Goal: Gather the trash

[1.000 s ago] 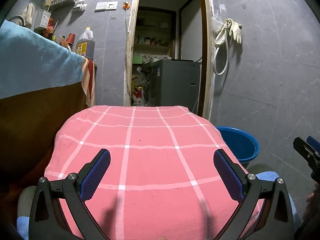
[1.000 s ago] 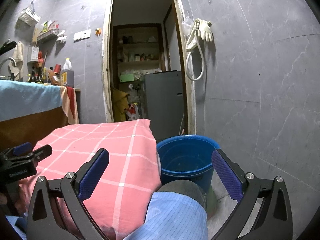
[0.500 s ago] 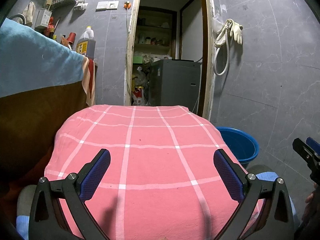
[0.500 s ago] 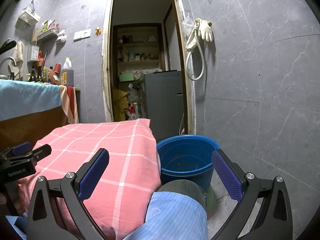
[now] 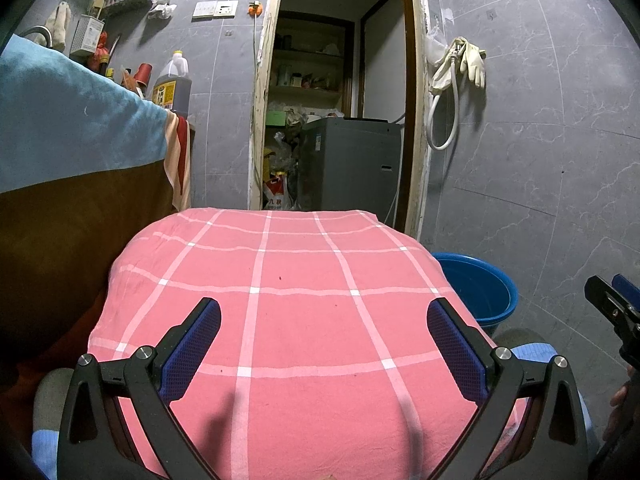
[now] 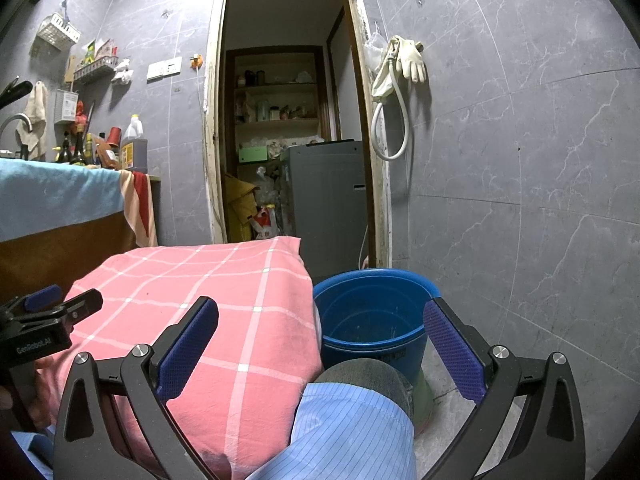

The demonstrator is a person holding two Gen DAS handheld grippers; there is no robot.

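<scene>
1. The left hand-held gripper (image 5: 324,340) hovered level over the pink checked cloth (image 5: 280,280), its blue pads (image 5: 192,344) spread wide with nothing between them.
2. The right hand-held gripper (image 6: 320,344) pointed forward and slightly down, fingers likewise spread wide and empty; between them sat the blue bucket (image 6: 372,312) and the person's knee (image 6: 360,420) in striped blue fabric.
3. The bucket stood on the floor just beside the cloth's right edge (also visible from the left wrist (image 5: 480,288)), below the grey tiled wall (image 6: 520,160).
4. No loose trash could be made out on the cloth or in the bucket.
5. Each gripper showed at the edge of the other's view: both were held side by side, apart.
6. Behind, an open doorway (image 5: 340,100) showed shelves and a grey appliance (image 5: 352,160).
</scene>
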